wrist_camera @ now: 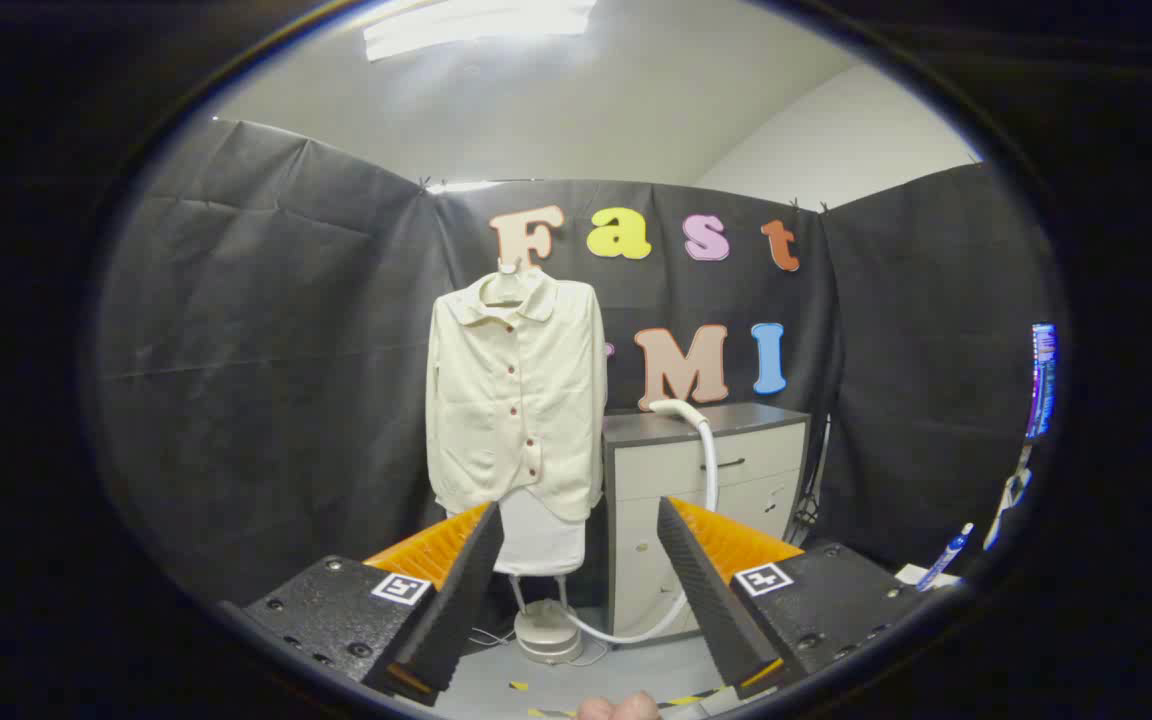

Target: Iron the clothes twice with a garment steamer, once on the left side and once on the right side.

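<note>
One thing decides the coming reach: the steamer head [674,408] lies on the cabinet [706,470] well beyond the released, empty gripper [581,520], ahead and slightly right, with the hanging shirt [516,400] ahead-left.

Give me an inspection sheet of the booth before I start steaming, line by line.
Surface: grey floor, tape marks near the fingers.
Job's things: cream shirt hanging on a stand; steamer head resting on the cabinet; steamer base on the floor below the shirt.
Clutter: pen beyond the right finger.
Grippers: gripper open, holding nothing, well short of the shirt.
Cables: white hose from head to base.
Surroundings: black cloth wall.
</note>
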`<action>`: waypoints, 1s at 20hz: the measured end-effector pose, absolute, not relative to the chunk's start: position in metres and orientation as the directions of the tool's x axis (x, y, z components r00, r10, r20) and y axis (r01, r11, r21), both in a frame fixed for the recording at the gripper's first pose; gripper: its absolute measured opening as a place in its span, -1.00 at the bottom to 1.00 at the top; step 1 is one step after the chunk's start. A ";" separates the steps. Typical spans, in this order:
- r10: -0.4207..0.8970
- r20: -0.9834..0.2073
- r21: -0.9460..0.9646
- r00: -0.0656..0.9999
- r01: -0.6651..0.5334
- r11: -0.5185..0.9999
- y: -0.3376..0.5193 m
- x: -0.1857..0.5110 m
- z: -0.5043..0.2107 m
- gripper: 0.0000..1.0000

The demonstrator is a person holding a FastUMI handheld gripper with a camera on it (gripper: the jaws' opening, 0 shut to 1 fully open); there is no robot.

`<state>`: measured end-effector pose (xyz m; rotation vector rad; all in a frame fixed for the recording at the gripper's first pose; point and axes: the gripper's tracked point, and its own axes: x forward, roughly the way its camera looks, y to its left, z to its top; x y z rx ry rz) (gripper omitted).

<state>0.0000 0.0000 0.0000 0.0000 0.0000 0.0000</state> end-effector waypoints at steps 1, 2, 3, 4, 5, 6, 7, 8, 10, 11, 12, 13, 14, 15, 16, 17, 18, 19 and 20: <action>-0.001 0.000 -0.001 1.000 0.001 1.000 -0.001 0.000 0.001 0.90; -0.002 -0.002 -0.002 1.000 0.002 1.000 -0.001 0.000 0.000 0.89; -0.002 -0.004 -0.003 1.000 0.002 1.000 -0.002 0.001 -0.001 0.89; -0.001 -0.005 -0.004 1.000 0.001 1.000 -0.002 0.001 0.000 0.90; 0.001 -0.008 -0.004 1.000 -0.001 1.000 -0.002 0.002 0.000 0.90; 0.002 -0.009 -0.004 1.000 -0.002 1.000 -0.002 0.002 0.000 0.89; 0.003 -0.011 -0.004 1.000 -0.003 1.000 -0.002 0.002 -0.001 0.90; 0.003 -0.015 -0.004 1.000 -0.003 1.000 -0.003 0.002 -0.003 0.89; -0.001 -0.020 -0.004 1.000 0.001 1.000 -0.005 0.003 -0.004 0.90; -0.003 -0.024 -0.003 1.000 0.003 1.000 -0.006 0.003 -0.005 0.90; -0.003 -0.026 -0.002 1.000 0.003 1.000 -0.006 0.002 -0.005 0.90; -0.005 -0.026 -0.001 1.000 0.005 1.000 -0.007 0.002 -0.005 0.90; -0.006 -0.024 0.000 1.000 0.006 1.000 -0.009 0.001 -0.005 0.90; -0.006 -0.026 -0.002 1.000 0.006 1.000 -0.010 0.002 -0.003 0.90; -0.007 -0.027 -0.002 1.000 0.007 1.000 -0.011 0.002 -0.003 0.90; -0.008 -0.029 -0.002 1.000 0.008 1.000 -0.012 0.003 -0.004 0.90; -0.009 -0.028 0.002 1.000 0.010 1.000 -0.013 0.004 -0.003 0.90; -0.011 -0.028 0.007 1.000 0.011 1.000 -0.013 0.007 -0.002 0.90; -0.014 -0.035 0.010 0.999 0.014 1.000 -0.013 0.010 -0.005 0.89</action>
